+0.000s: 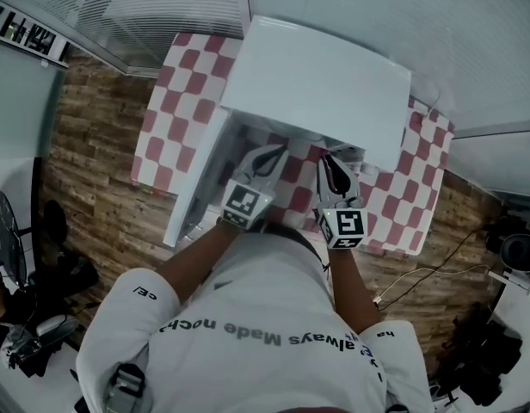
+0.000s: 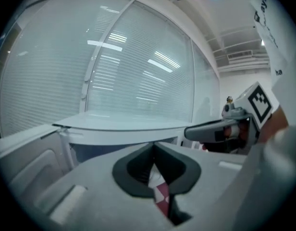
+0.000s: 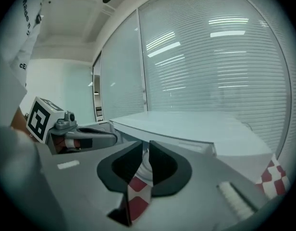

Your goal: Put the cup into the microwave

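the microwave (image 1: pixel 321 80) sits at 12 o'clock from the person on a checked tablecloth (image 1: pixel 175 101), with its door (image 1: pixel 200 175) swung out toward 8 o'clock so the opening faces both tools. the left gripper (image 1: pixel 276 153) and right gripper (image 1: pixel 331 165) hover side by side just in front of that opening, and neither grips anything. the left jaws meet at their tips, and the right ones are all but together, with only a thin slit between them. the cup is not plain in any view. a pale rounded shape (image 3: pixel 146 165) seen through that slit, inside the opening, is probably it. if so, the cup is already placed, and the door, at 9 o'clock of the left gripper, wants closing.
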`<state>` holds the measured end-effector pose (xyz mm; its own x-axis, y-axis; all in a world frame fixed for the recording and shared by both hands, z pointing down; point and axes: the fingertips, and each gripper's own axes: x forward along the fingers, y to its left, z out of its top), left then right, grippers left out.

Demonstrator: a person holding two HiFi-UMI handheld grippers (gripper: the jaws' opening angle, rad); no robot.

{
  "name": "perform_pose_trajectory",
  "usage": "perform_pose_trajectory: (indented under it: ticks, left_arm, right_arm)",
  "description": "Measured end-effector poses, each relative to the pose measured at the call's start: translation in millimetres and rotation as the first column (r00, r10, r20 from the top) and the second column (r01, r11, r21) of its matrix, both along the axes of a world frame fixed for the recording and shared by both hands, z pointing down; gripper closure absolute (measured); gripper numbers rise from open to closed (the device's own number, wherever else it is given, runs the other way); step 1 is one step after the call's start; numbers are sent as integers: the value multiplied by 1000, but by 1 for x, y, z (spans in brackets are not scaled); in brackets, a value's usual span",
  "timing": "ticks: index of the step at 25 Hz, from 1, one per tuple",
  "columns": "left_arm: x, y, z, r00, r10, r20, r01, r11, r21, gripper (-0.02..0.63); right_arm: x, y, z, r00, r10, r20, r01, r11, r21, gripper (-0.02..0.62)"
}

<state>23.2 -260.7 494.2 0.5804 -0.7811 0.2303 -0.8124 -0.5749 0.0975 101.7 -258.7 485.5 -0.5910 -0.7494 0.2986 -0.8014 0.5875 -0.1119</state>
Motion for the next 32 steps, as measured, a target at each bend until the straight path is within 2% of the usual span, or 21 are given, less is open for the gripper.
perform_pose_trajectory:
  ticks: [9,15,20,24,32]
  left_arm:
    - [4,22,-81,998,37,-59,-34,998,47,603]
    - [13,38,-119,995,87,-50,-84,994,63,603]
    - [13,45,-152,993,95,-76,-90,993,72,603]
    - [10,49,-177,990,78,-115,-66,993,102,603]
    - [-7,44,-199,995,35,-98,-22,990,136,603]
  right_arm:
    - [-2,26,-91,998,-69,15,67,993,100,554]
    - [-10,44,-138,995,-96,26,92,989,113,555]
    - [-12,56,-177,993,-110,31,104,982,157,554]
    - [-12,56,-200,994,-101,44,91,979,184,554]
    - [-6,57,-211,995,-99,2,96,974,203,554]
